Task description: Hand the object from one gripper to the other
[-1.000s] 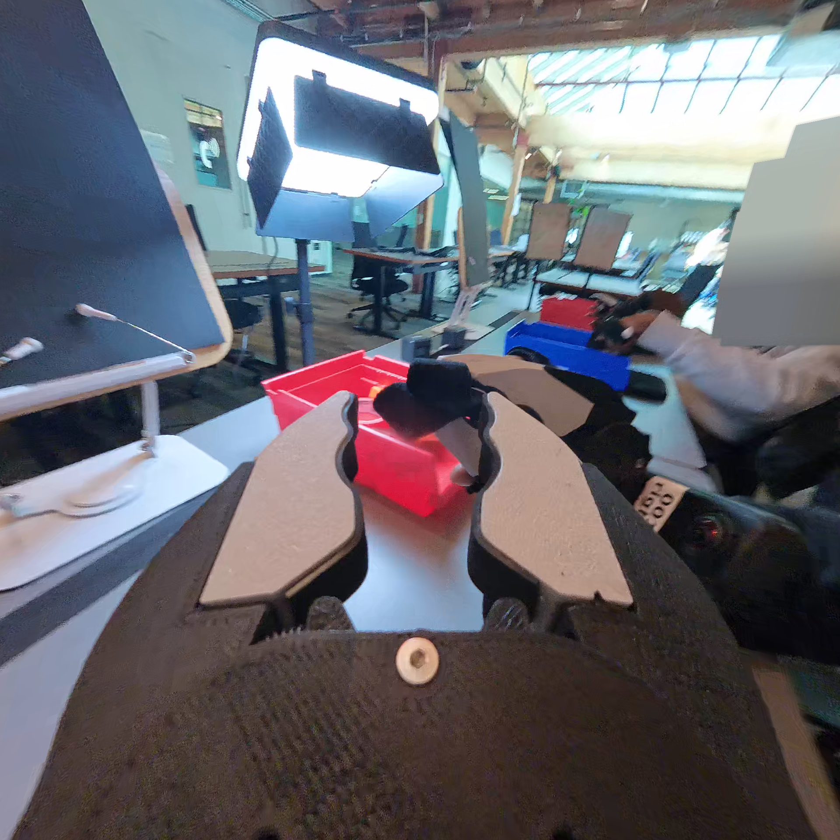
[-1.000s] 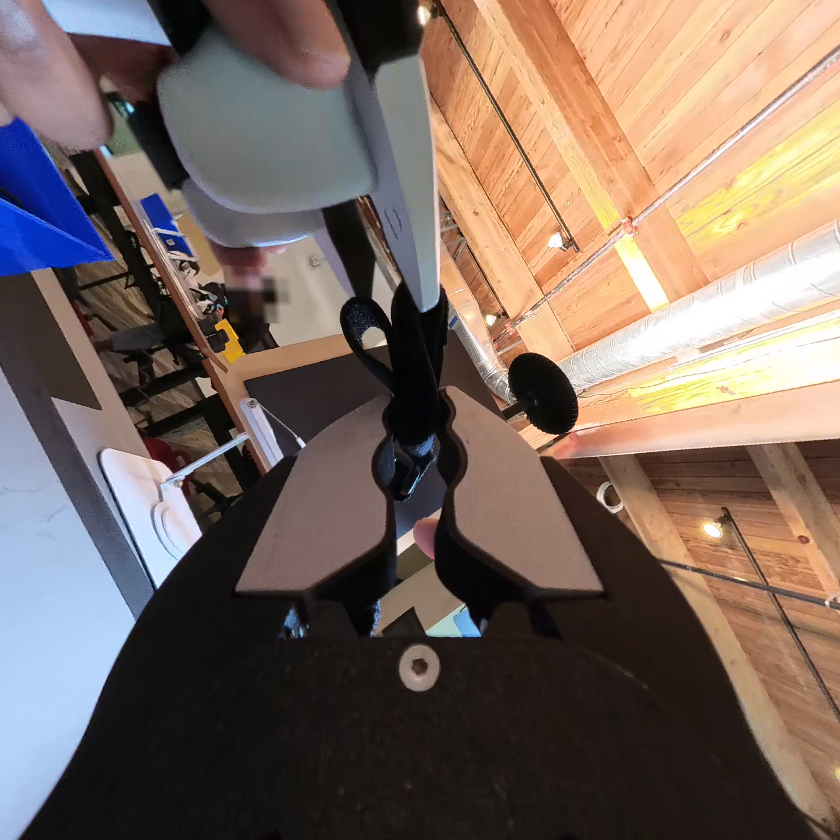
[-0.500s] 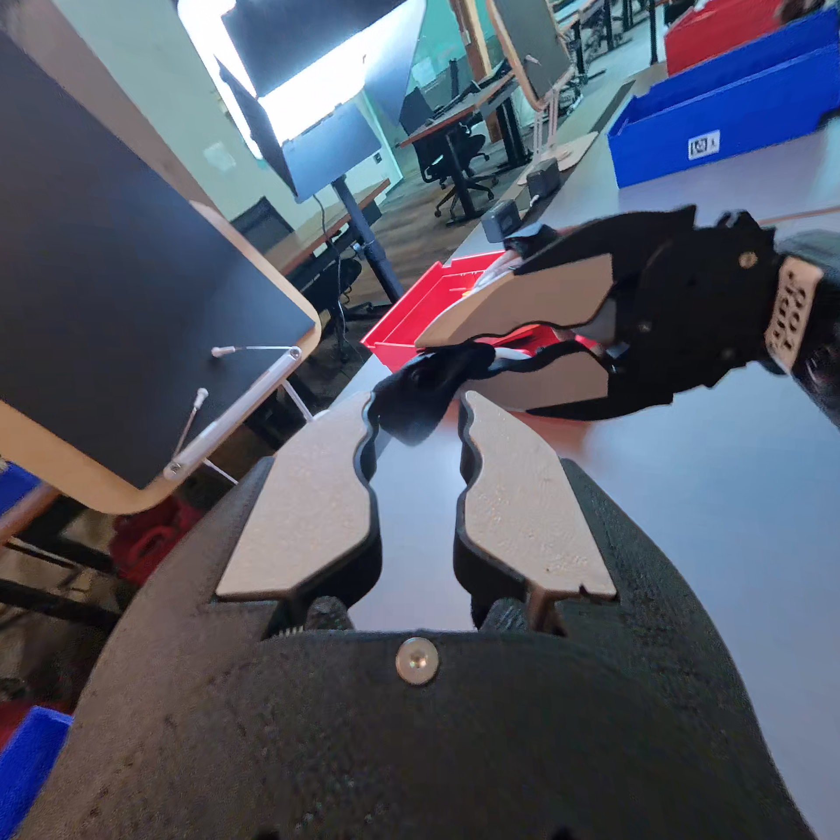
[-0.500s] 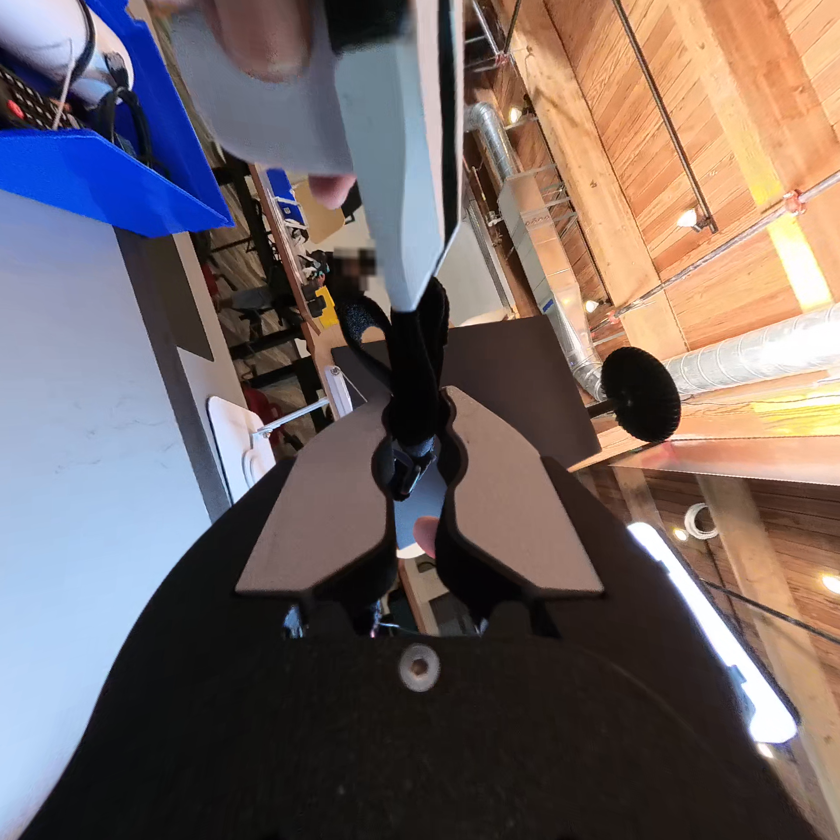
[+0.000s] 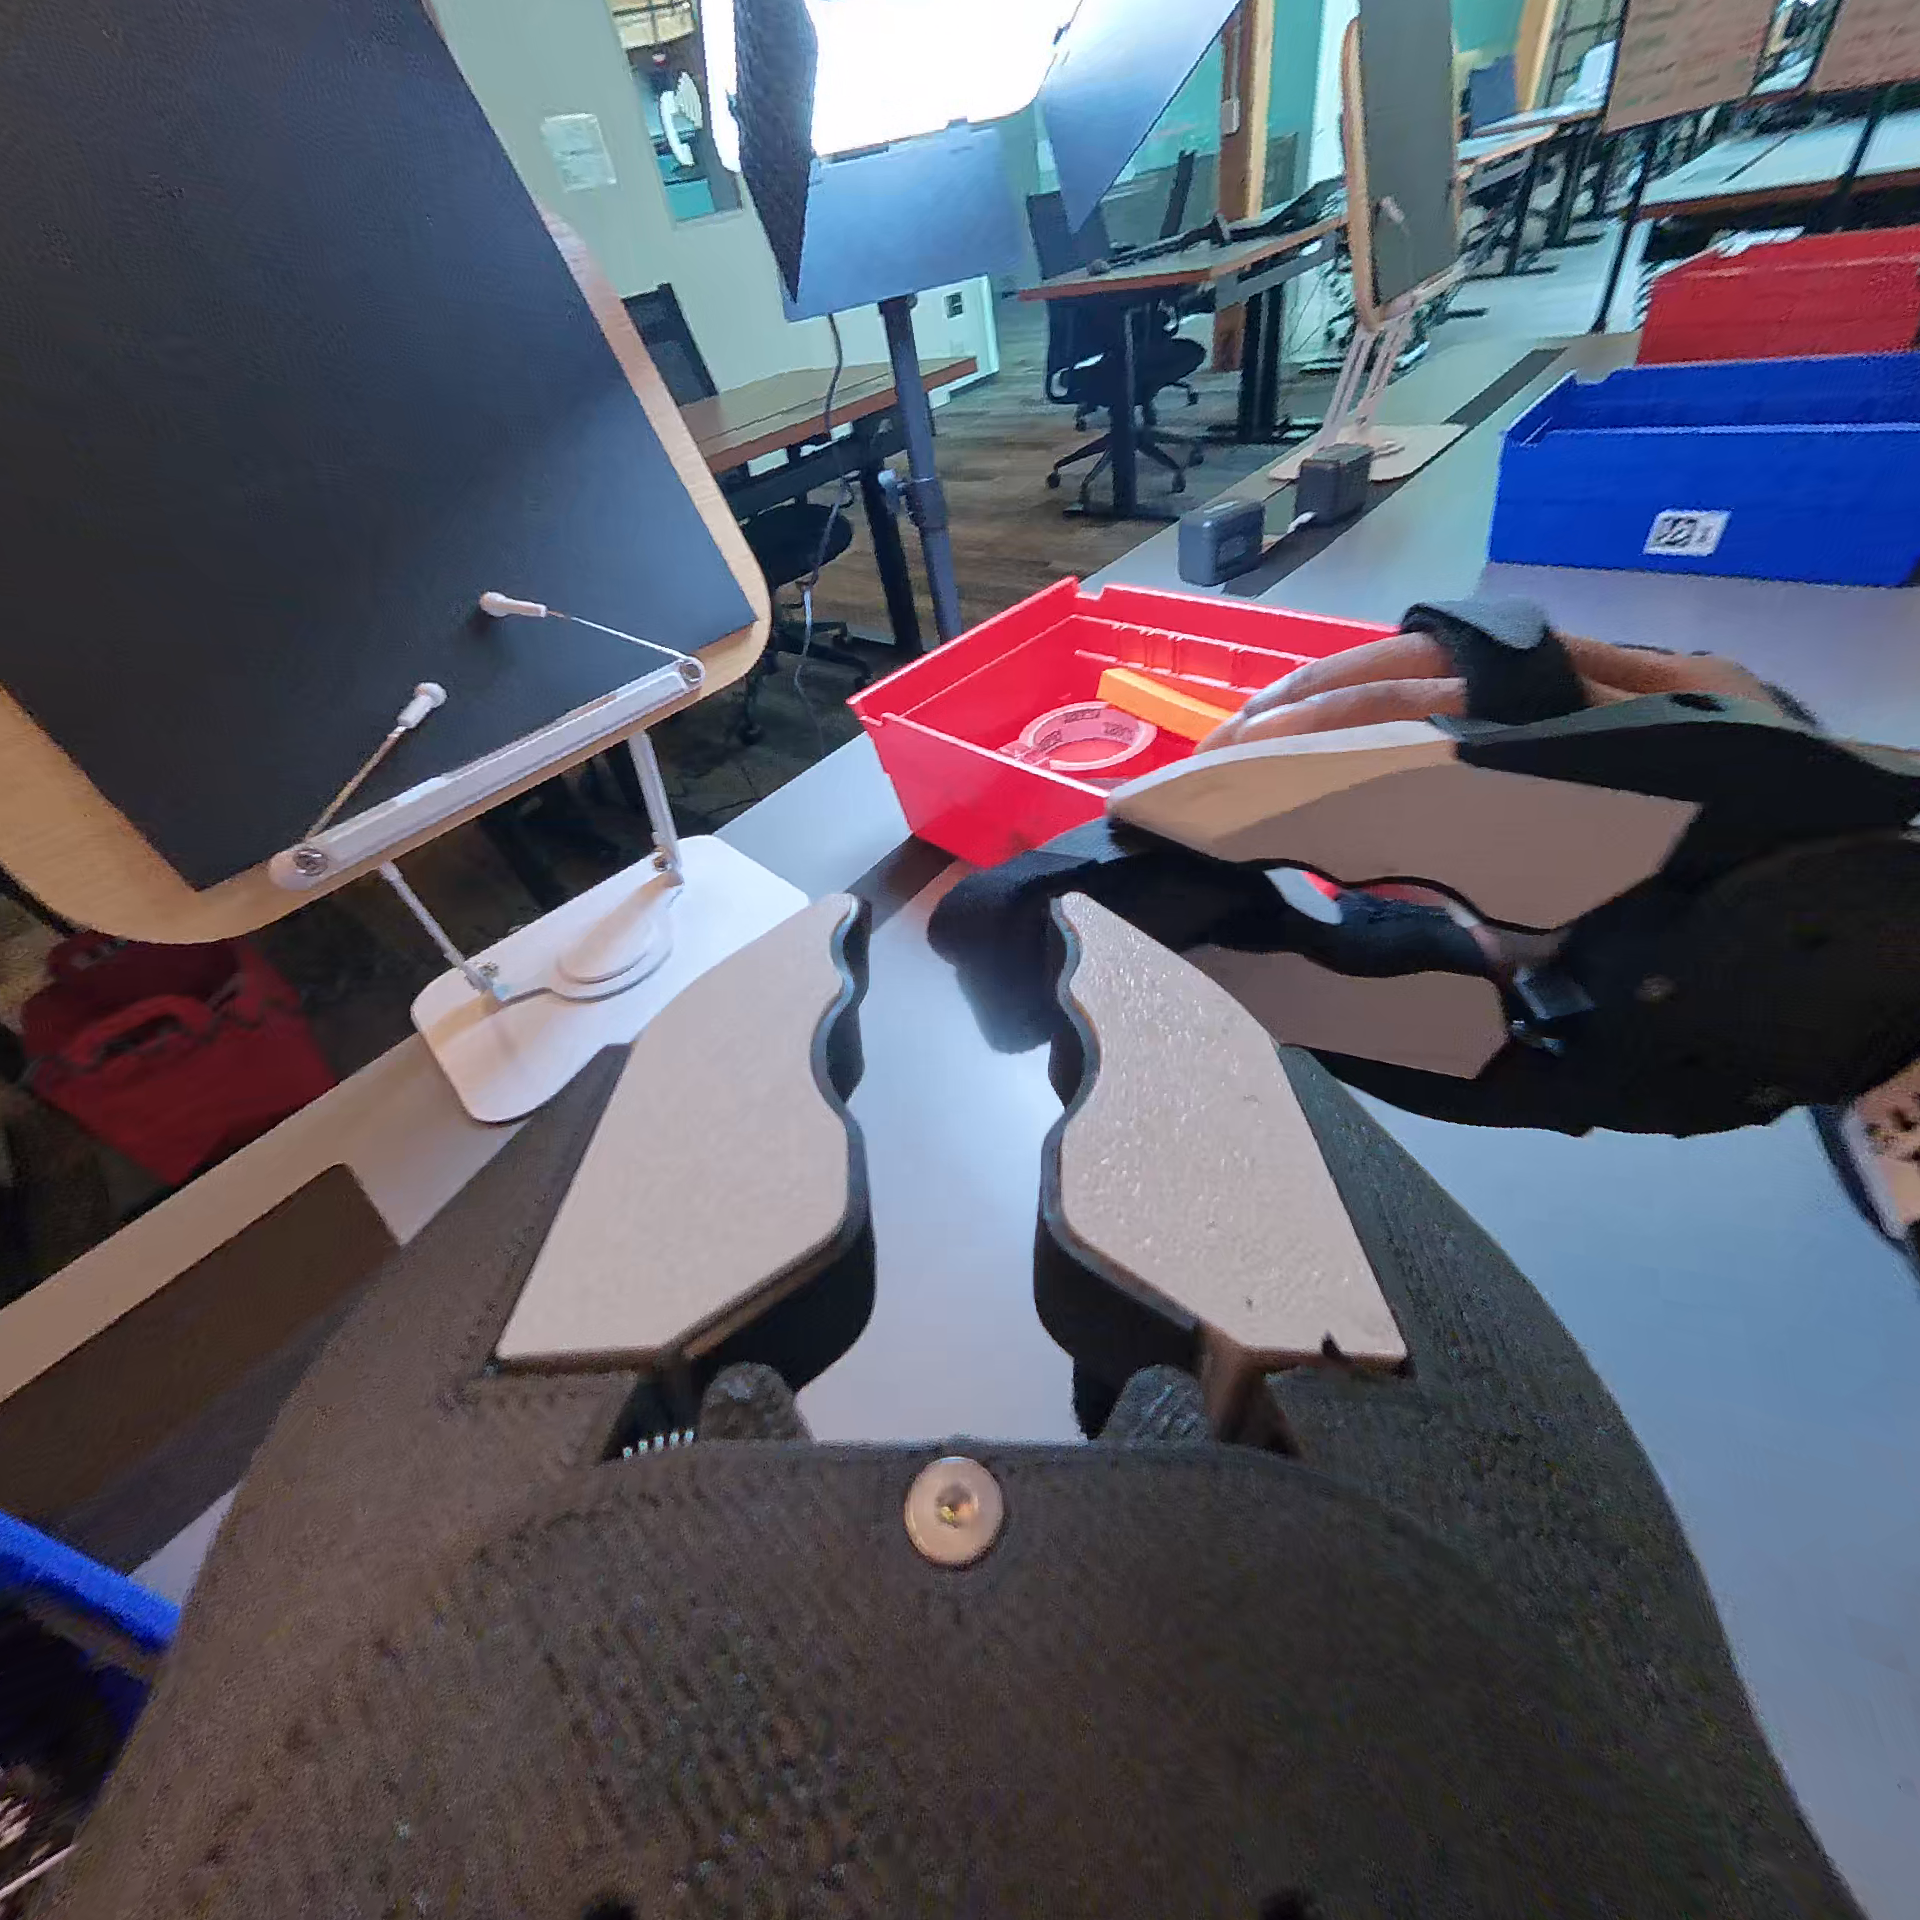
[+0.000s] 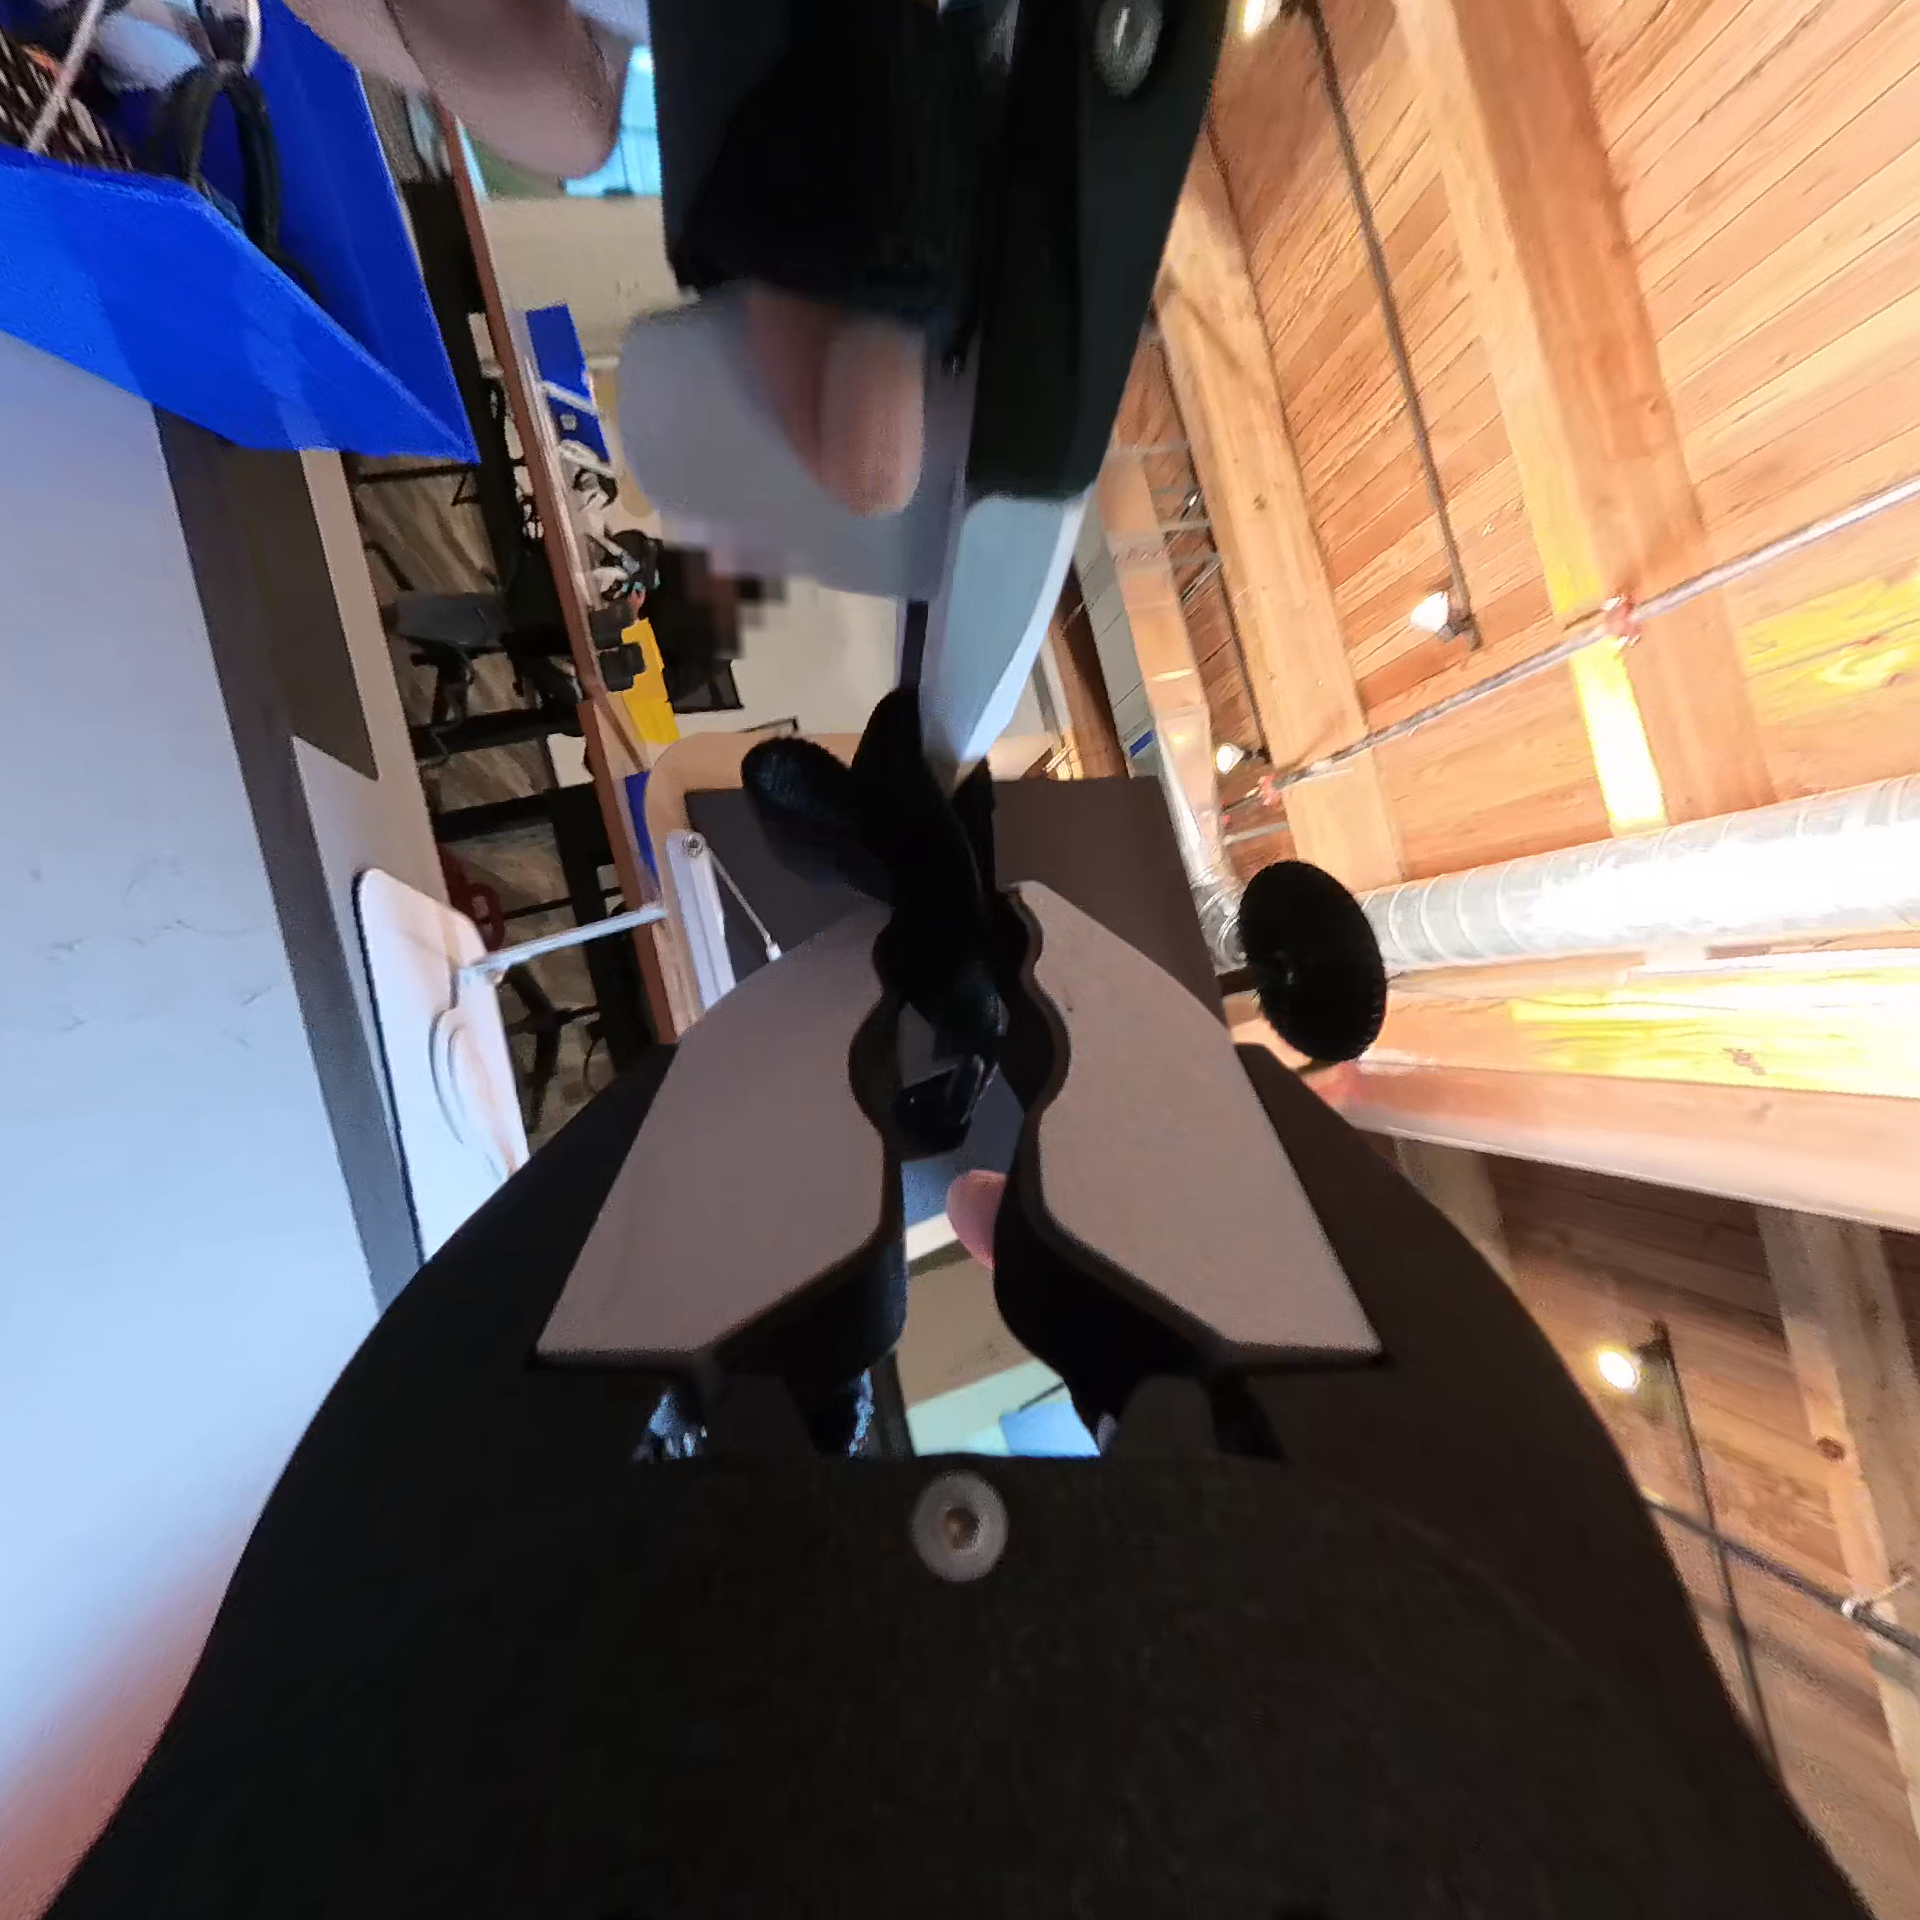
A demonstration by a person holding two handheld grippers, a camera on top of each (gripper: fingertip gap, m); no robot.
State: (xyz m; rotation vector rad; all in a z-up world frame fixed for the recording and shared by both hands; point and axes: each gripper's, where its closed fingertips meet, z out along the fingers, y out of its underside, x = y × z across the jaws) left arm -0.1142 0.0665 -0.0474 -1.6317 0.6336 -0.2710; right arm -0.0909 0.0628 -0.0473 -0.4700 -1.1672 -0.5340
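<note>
A black fabric strap [image 5: 987,920] with a buckle [image 6: 940,1081] is the object. My right gripper [image 6: 940,909] is shut on it, and the strap's free end sticks out past its tips. In the left wrist view the right gripper [image 5: 1153,883] comes in from the right, lying on its side above the table. My left gripper [image 5: 951,925] is open. The strap's end lies at its fingertips, next to the right finger [image 5: 1174,1122], not clamped. In the right wrist view a left finger [image 6: 1003,613] points down at the strap's end.
A red bin [image 5: 966,790] with a tape roll [image 5: 1081,732] and an orange block [image 5: 1164,701] stands just behind the grippers. A blue bin [image 5: 1704,488] sits at the far right. A black board on a white stand [image 5: 582,966] is at the left table edge. The grippers are tip to tip, or close to it.
Both views have swung round. My left jaws are narrower than a second ago, and the strap's end stays at their tips. My right gripper has stayed shut on the strap.
</note>
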